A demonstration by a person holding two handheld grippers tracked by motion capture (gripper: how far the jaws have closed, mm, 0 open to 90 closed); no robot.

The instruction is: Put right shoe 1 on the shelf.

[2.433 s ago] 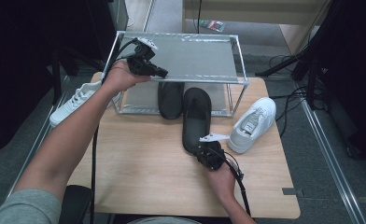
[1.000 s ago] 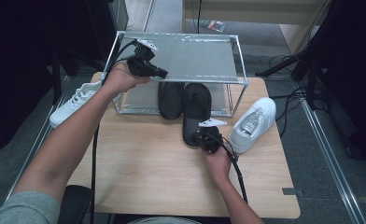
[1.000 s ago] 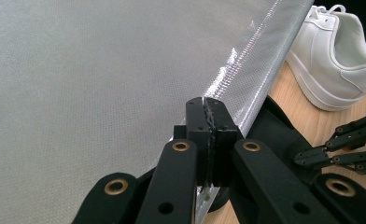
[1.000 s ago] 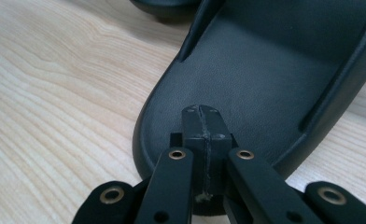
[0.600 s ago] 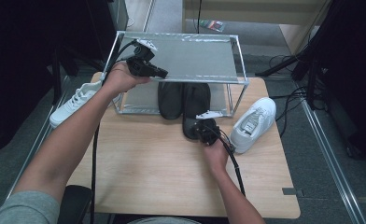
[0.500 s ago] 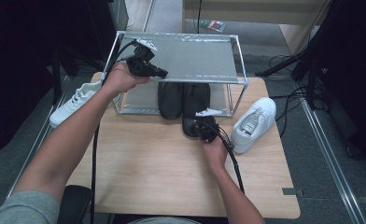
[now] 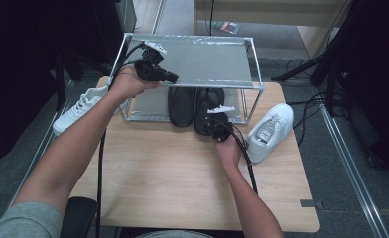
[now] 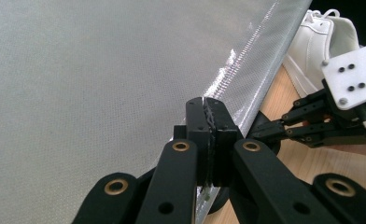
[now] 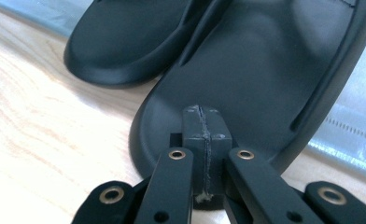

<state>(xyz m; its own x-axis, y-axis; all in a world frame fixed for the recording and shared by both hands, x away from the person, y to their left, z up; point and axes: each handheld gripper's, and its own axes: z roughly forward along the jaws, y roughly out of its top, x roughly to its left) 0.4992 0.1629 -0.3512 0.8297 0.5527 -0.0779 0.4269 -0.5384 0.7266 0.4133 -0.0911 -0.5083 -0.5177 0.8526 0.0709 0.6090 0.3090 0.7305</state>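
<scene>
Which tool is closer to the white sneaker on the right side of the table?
Right. The right tool sits beside the white sneaker; the left tool is up at the rack's top.

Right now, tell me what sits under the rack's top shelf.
Two black slippers lie side by side under the rack's top shelf: the left slipper and the right slipper, whose heel the right tongs touch. Their toes are covered by the shelf.

The left forearm reaches far from the near left, its hand raised with the left claw [image 7: 170,77] pointing right, jaws pressed together. The right forearm runs up the middle; the right claw [image 7: 214,122] points far, jaws closed too.
</scene>
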